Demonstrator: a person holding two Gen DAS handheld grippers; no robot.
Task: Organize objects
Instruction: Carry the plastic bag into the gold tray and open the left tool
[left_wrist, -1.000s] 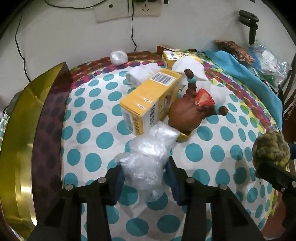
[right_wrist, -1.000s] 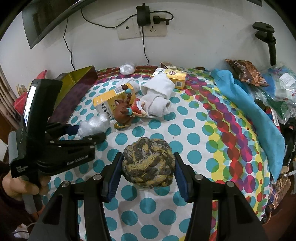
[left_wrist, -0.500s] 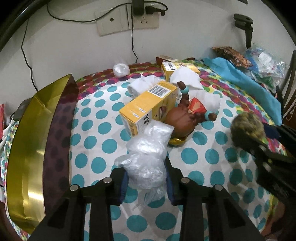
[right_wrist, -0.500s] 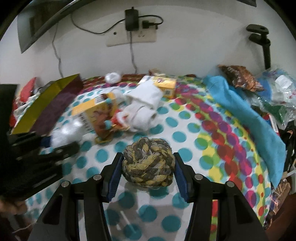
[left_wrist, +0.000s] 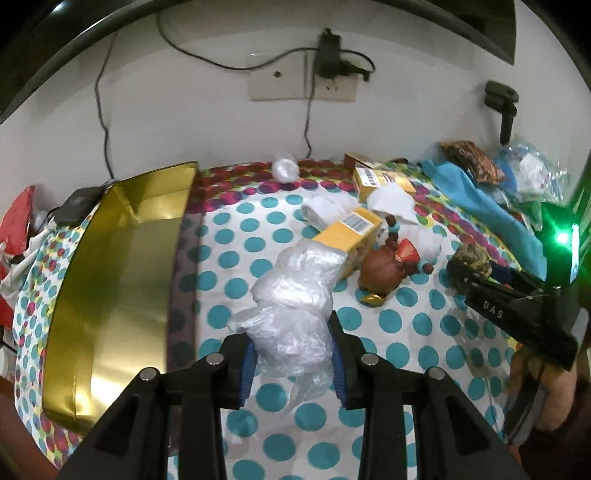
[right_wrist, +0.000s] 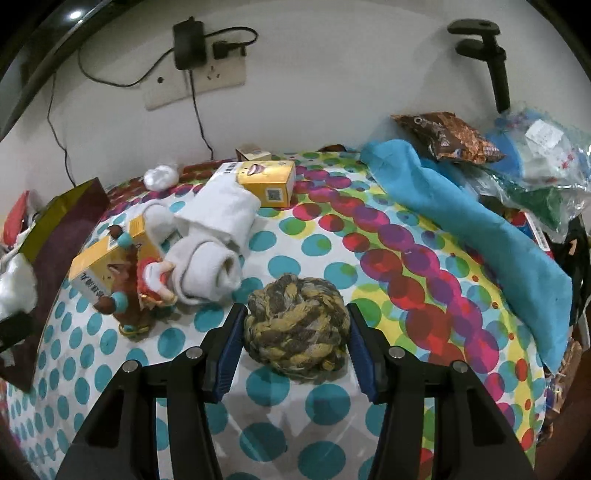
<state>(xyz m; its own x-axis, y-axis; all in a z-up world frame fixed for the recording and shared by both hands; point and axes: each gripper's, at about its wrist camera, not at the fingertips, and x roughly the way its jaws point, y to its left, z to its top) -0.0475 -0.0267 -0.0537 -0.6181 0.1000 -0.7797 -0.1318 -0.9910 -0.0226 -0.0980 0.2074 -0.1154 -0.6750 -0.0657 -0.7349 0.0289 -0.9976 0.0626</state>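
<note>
From the left wrist, the left gripper (left_wrist: 293, 360) is clamped on a crumpled clear plastic bag (left_wrist: 295, 302), held above the dotted tablecloth (left_wrist: 229, 258); a gold box (left_wrist: 122, 266) lies open to its left; a yellow carton (left_wrist: 349, 236) and a brown toy figure (left_wrist: 382, 269) sit just beyond; the right gripper (left_wrist: 471, 271) shows at the right edge, carrying the rope ball (left_wrist: 472, 256). From the right wrist, that gripper (right_wrist: 295, 341) is closed on the knotted rope ball (right_wrist: 297, 328); rolled white cloths (right_wrist: 218, 240) lie behind it on the left; a blue cloth (right_wrist: 461, 225) drapes on the right.
</note>
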